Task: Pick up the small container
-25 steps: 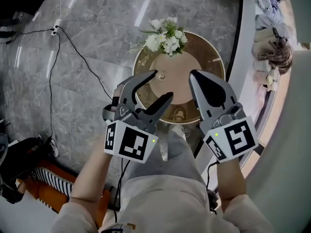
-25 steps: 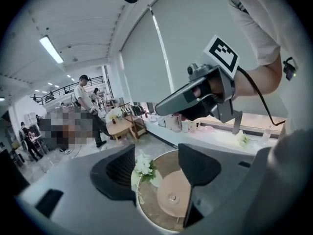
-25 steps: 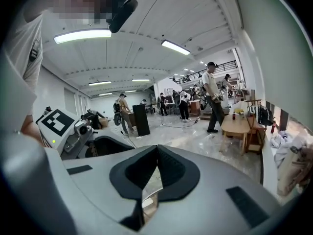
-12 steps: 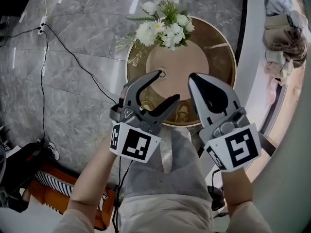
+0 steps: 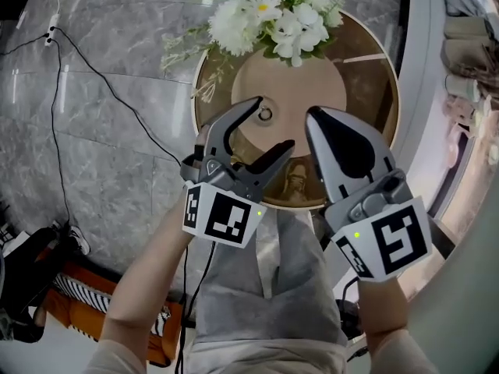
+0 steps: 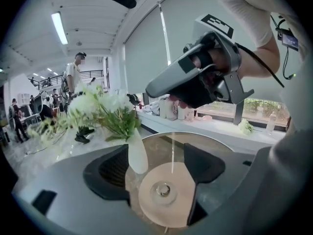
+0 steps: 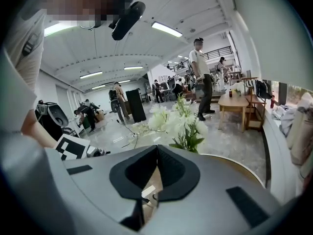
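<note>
- The small container [image 5: 266,114] sits on the pale round disc [image 5: 312,84] at the middle of the round table [image 5: 366,76], on the near side of the vase of white flowers [image 5: 277,14].
- The left gripper [image 5: 274,121] hangs over that spot with its jaws opening wide and nothing between the pads. In the left gripper view the container [image 6: 163,189] shows through the gap, further along the jaws and not touched.
- The right gripper [image 5: 313,117] is held beside the left one with its jaws pressed together on nothing, as the right gripper view [image 7: 156,153] shows.
- The step in hand looks like the approach, with the left gripper lining up on the container before it comes down.
- To do it well, the person should keep the container centred in the gap so that both pads meet its sides together.
- The gripper should come down until the pads are level with the container's body, not its top edge. The container is low and round, so a high pinch would likely slip off.
- The vase [image 6: 137,153] stands close to the left jaw in that view, so the gripper is better brought in from the near side to keep clear of it and of the flowers [image 6: 105,109].
- The jaws should close slowly, since the disc looks smooth and a push from one side could slide the container away.
</note>
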The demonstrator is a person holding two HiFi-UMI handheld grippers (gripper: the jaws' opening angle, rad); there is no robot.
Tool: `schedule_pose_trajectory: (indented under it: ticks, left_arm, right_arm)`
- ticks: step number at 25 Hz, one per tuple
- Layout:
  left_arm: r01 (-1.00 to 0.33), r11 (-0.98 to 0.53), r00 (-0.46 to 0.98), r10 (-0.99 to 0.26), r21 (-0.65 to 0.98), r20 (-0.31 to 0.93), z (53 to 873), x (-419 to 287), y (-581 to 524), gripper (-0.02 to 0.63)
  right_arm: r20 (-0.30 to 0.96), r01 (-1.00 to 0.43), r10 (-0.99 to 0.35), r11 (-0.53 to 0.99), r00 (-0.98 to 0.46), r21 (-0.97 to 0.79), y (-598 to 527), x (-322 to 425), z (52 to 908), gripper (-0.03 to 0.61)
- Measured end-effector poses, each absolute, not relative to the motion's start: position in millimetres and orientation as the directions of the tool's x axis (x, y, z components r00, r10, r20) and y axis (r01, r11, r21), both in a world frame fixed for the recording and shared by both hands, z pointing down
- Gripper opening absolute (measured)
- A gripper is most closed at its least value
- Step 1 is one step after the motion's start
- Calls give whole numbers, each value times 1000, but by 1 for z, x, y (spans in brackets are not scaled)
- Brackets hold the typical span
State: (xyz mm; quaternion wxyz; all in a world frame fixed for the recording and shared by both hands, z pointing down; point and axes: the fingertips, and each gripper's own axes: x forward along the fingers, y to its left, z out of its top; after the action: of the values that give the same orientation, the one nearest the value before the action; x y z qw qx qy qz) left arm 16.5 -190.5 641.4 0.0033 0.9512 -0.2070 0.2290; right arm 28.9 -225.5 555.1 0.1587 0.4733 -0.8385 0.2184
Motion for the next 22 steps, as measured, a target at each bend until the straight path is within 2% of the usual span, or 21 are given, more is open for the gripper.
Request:
schedule_pose_trajectory:
  ticks: [5,11,22]
  left_arm:
    - [-363,-926,804,-366,-100,468,699,16,-192,339]
    - [-340,-938,762,-319,-71,564,762,17,-188,364]
    - [-376,-926,797,-309,26,519,811,37,-190,364]
  right_arm:
    - [488,-861,-712,453,-505,-229,-227,27,594,8]
    - [513,-860,-692,442,-508,-254,-221,23,634,8]
    - [552,-836,-637,489,-538,-251,-212,22,687,8]
